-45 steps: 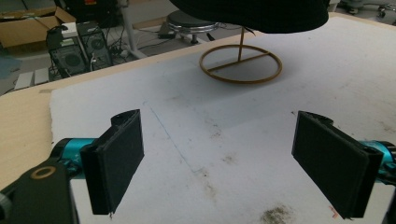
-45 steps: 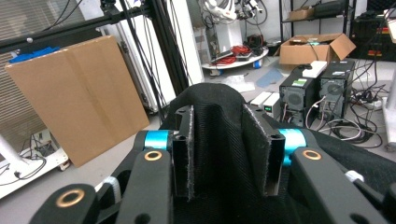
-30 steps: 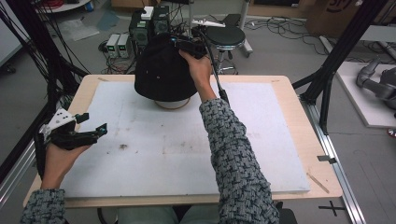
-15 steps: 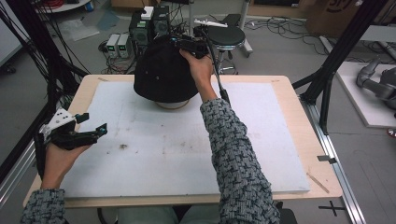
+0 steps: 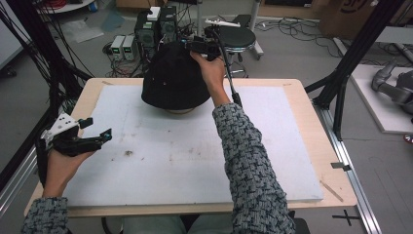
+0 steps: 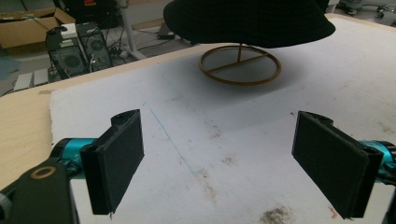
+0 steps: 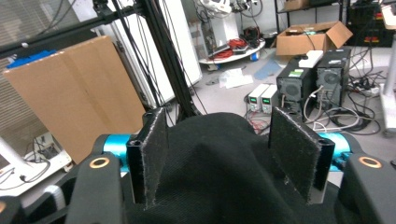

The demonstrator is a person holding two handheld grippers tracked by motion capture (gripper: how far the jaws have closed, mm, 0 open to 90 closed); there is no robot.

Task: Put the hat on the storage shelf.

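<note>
Where hat (image 5: 173, 78) caps stand (image 6: 240, 65): tabletop stains (image 6: 275, 215).

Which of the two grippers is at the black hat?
The right gripper, its open jaws straddling the black hat's crown. The left gripper hovers open near the table's left edge.

A black fabric hat (image 5: 174, 78) with a soft rounded crown and a downturned brim sits on a thin brass-coloured wire stand (image 6: 240, 64) at the far middle of a white foam mat (image 5: 195, 156). The stand has a round ring base with crossbars and a slim upright post. The hat's brim hangs above the ring, clear of the mat.
</note>
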